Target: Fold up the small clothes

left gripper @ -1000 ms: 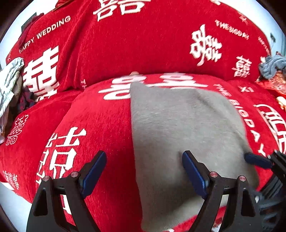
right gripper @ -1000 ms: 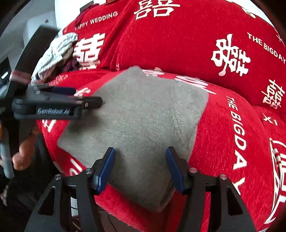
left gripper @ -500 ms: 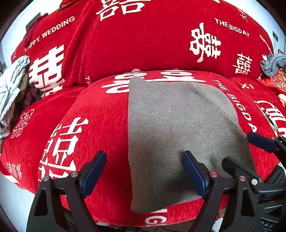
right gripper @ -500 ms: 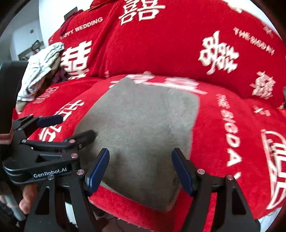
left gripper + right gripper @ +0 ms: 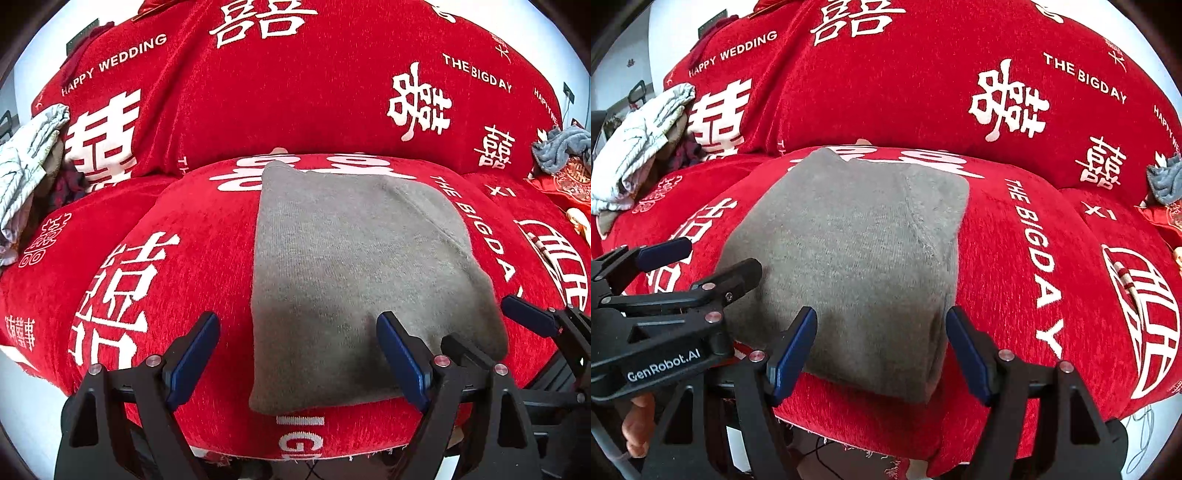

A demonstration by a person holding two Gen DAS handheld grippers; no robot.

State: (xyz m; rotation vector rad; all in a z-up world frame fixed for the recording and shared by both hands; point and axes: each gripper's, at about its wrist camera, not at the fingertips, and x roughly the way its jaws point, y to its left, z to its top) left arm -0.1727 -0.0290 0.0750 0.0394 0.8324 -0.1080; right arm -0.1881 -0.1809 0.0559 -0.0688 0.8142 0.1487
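Lying flat on a red sofa cushion (image 5: pixel 184 229), the folded grey knit (image 5: pixel 354 266) looks soft, light and floppy; pinch its near corners. Both hand-held grippers, left (image 5: pixel 295 354) and right (image 5: pixel 882 347), hover apart, empty.

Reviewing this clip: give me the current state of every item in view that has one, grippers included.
grey knit garment: folded into a flat rectangle, lying on the seat cushion.
left gripper: open, empty, by the garment's near edge.
right gripper: open, empty, at the garment's near corner.
white striped cloth: crumpled, unfolded.
blue-grey cloth: crumpled.
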